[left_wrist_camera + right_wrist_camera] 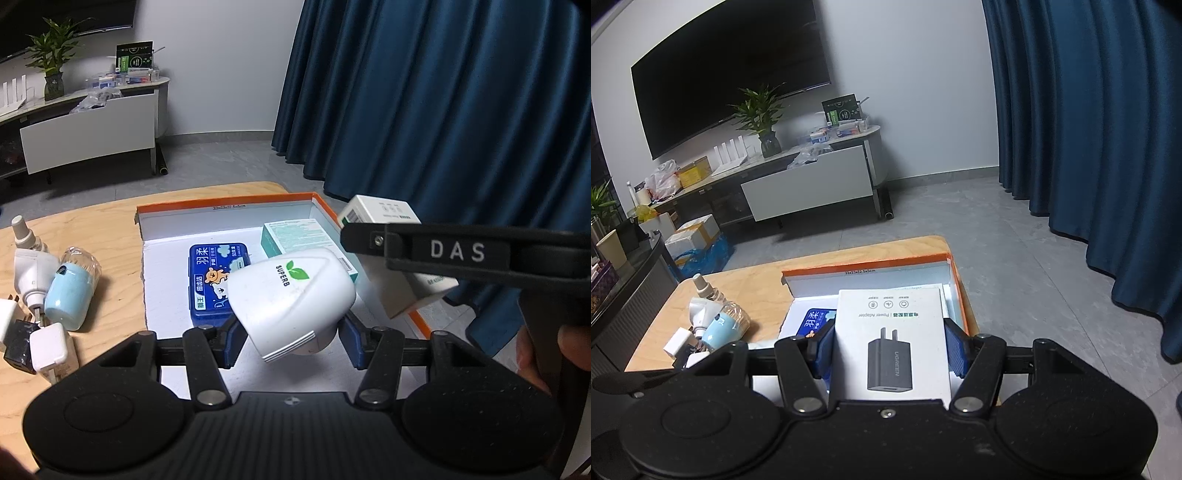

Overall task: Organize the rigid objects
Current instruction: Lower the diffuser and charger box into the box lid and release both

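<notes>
My left gripper (pixel 293 332) is shut on a white plug-in device marked SUPERB (pixel 291 291), tilted and held above the open orange-rimmed white box (pixel 229 205). In that box lie a blue tin (pixel 218 280) and a teal-and-white carton (pixel 295 236). My right gripper (pixel 889 343) is shut on a white power adapter carton (pixel 890 332), over the right part of the orange-rimmed box (pixel 864 264). In the left wrist view this carton (pixel 380 214) hangs over the box's right rim, behind a black finger (pixel 458 253) of the right gripper.
On the wooden table (pixel 110 221) left of the box lie a spray bottle (pixel 24 236), a white plug-in unit (pixel 31 273), a light-blue item with a clear cap (pixel 72 291), and white and black chargers (pixel 44 347). A blue curtain (pixel 443 92) hangs beyond the table's right edge.
</notes>
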### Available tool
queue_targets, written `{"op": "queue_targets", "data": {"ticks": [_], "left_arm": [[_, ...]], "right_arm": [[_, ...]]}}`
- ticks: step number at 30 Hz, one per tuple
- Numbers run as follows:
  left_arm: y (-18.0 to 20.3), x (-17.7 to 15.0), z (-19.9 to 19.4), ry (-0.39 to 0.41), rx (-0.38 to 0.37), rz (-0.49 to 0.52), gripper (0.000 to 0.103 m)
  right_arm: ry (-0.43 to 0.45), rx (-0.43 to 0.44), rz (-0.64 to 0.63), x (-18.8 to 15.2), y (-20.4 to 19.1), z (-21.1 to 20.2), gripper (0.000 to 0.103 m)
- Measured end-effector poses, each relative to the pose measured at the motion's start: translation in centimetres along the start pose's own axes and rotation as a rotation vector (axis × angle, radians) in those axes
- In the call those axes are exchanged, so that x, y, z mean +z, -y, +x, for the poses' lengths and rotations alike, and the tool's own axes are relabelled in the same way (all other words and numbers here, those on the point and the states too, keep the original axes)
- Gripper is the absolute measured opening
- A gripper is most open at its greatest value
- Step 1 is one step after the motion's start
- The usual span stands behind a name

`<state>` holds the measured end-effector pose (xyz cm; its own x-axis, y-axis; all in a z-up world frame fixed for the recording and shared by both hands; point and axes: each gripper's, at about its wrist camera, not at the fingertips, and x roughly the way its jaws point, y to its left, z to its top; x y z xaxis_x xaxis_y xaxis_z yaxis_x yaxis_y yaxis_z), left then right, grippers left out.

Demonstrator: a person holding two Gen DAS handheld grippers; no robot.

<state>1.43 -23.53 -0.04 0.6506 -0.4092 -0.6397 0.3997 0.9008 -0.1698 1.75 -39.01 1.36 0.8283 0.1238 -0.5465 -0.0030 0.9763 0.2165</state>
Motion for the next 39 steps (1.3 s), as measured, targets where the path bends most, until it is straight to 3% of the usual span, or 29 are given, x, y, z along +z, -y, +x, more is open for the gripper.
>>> {"op": "queue_targets", "data": {"ticks": [17,21,29,32,39], "left_arm": [[0.1,0.3,1.1,-0.021,-0.010,-0.008,0.054],[0.2,0.2,1.4,-0.028,-0.011,-0.009,0.054],[0.8,0.4,2.0,-0.037,-0.038,-0.007,0.054],[1.5,0.8,2.2,-0.033,-0.064,0.005,0.048],[2.0,1.2,1.4,-0.028,-0.098,-0.003,0.052]], "right_arm": [[-0.051,0.034,-0.030,2.3,-0.1,4.4,0.071],[0.000,0.058,-0.011,3.3,0.3,5.4,0.080],[0.094,-0.008,-0.005,2.9,1.1,1.3,0.080],[0.110,-0.018,0.003,2.6,1.6,-0.4,0.081],[0.130,-0.025,0.021,1.8,1.6,-2.9,0.081]]}}
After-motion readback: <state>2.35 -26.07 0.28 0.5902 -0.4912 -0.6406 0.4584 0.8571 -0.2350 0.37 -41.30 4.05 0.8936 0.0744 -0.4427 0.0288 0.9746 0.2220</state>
